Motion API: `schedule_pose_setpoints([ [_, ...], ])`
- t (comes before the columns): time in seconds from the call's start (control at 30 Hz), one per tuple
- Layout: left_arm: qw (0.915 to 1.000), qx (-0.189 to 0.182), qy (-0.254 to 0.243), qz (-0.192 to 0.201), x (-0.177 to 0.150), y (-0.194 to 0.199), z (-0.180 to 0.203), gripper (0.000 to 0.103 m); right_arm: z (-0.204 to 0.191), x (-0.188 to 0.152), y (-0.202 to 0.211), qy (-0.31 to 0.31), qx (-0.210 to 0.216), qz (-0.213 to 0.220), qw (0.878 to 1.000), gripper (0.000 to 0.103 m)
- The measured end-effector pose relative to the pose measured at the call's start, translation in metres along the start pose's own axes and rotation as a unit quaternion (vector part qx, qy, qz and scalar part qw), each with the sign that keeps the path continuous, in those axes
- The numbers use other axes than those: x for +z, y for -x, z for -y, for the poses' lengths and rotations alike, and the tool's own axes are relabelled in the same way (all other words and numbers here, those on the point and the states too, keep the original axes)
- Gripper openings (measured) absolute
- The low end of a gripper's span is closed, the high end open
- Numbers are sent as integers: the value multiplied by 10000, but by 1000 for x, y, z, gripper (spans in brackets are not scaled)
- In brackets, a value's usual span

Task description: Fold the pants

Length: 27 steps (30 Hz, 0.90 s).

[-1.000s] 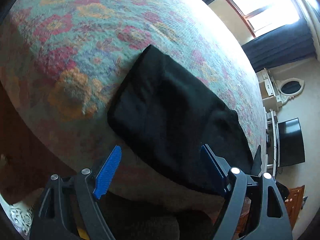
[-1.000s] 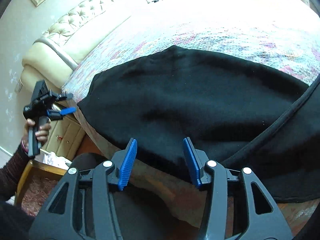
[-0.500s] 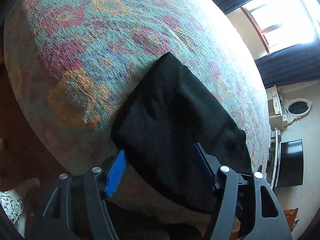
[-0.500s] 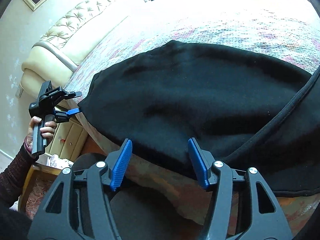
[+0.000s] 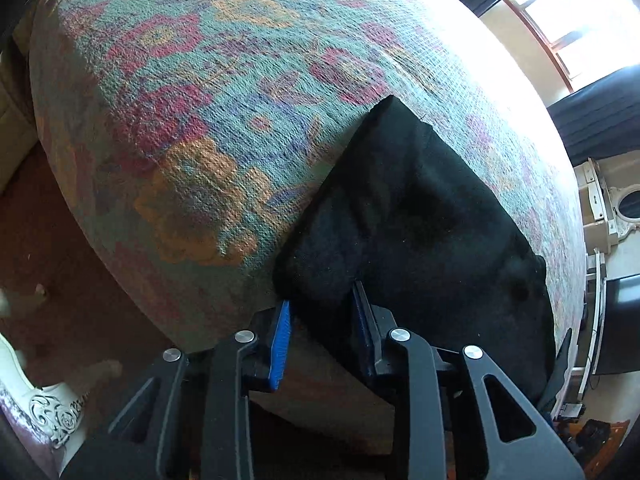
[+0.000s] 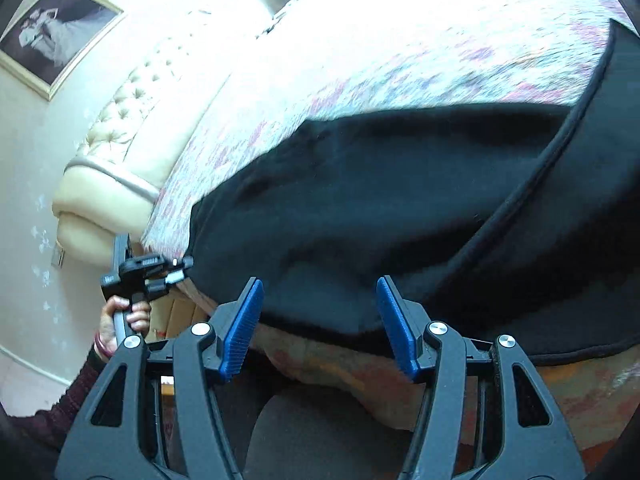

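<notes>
Black pants [image 5: 420,232] lie folded on a floral bedspread [image 5: 224,92], their near edge hanging over the bed's side. My left gripper [image 5: 322,320] has its blue pads narrowed around the near left corner of the pants; the gap still shows and contact is unclear. In the right wrist view the pants [image 6: 380,208] fill the middle, with a seam running diagonally at right. My right gripper [image 6: 320,320] is open, its pads just in front of the pants' hanging edge. The left gripper also shows there [image 6: 182,266], held in a hand at the pants' corner.
A cream tufted headboard [image 6: 132,136] and a framed picture [image 6: 52,36] stand at the left. A window [image 5: 576,12], dark curtains [image 5: 600,120] and a television [image 5: 622,320] lie beyond the bed. The red-brown floor [image 5: 48,248] runs along the bed's side.
My left gripper moved in to the pants' corner and its jaws narrowed from wide open. My right gripper moved closer to the hanging edge and opened wider.
</notes>
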<state>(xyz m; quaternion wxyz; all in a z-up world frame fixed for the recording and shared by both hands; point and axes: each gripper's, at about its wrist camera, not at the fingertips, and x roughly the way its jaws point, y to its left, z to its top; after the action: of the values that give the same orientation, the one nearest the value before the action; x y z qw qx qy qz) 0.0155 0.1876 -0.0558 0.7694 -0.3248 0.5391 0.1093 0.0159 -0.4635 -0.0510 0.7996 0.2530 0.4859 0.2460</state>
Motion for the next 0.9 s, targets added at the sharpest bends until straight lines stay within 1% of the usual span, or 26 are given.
schedule_pose_setpoints([
  [0.03,9999,67,-65,57,0,5,4,31,11,7,16,-146,-233,273,9992,68],
  [0.1,9988,215,-250,362,-4,21,15,31,35,25,45,-404,-1071,748,9906,69],
  [0.17,9930,402,-646,898,-9,40,34,31,59,50,65,-606,-1674,1001,9789,70],
  [0.2,9878,491,-882,1186,-13,49,46,32,68,64,70,-655,-1924,1105,9729,70],
  [0.23,9815,575,-1093,1465,-15,57,56,43,77,79,73,-714,-2173,1163,9665,70],
  [0.27,9758,574,-1269,1684,-18,63,66,54,87,97,73,-815,-2347,1182,9614,71],
  [0.3,9732,454,-1401,1764,-18,65,75,74,96,113,70,-909,-2446,1178,9581,71],
  [0.33,9737,270,-1445,1739,-15,64,80,76,104,129,65,-989,-2549,1174,9547,71],
  [0.37,9756,164,-1411,1675,-11,59,82,76,111,145,56,-1025,-2732,1111,9500,71],
  [0.4,9782,153,-1350,1571,-5,52,82,76,116,160,46,-1045,-2937,1025,9446,71],
  [0.5,9871,70,-1233,1016,10,20,84,76,145,195,18,-1284,-3391,860,9280,71],
  [0.57,9903,176,-1200,681,11,3,79,76,168,210,5,-1481,-3611,755,9176,71],
  [0.63,9903,312,-1290,420,9,-11,74,77,188,216,-7,-1623,-3815,625,9079,71],
  [0.67,9884,336,-1415,440,6,-14,75,78,196,217,-13,-1645,-3918,495,9039,71],
  [0.7,9861,389,-1543,481,5,-14,77,81,203,216,-18,-1639,-3965,375,9025,70],
  [0.73,9844,459,-1631,484,3,-15,78,83,207,214,-18,-1632,-3989,360,9016,60],
  [0.77,9835,503,-1670,480,2,-17,79,84,208,210,-15,-1623,-4046,426,8990,52],
  [0.8,9831,524,-1685,486,3,-18,80,85,209,205,-9,-1592,-4065,490,8983,35],
  [0.83,9827,552,-1700,490,2,-19,81,86,211,201,-2,-1573,-3928,560,9043,28],
  [0.87,9824,573,-1707,488,2,-19,81,86,213,194,9,-1672,-3641,707,9135,12],
  [0.9,9827,572,-1694,482,3,-19,81,86,214,186,24,-1806,-3353,908,9202,8],
])
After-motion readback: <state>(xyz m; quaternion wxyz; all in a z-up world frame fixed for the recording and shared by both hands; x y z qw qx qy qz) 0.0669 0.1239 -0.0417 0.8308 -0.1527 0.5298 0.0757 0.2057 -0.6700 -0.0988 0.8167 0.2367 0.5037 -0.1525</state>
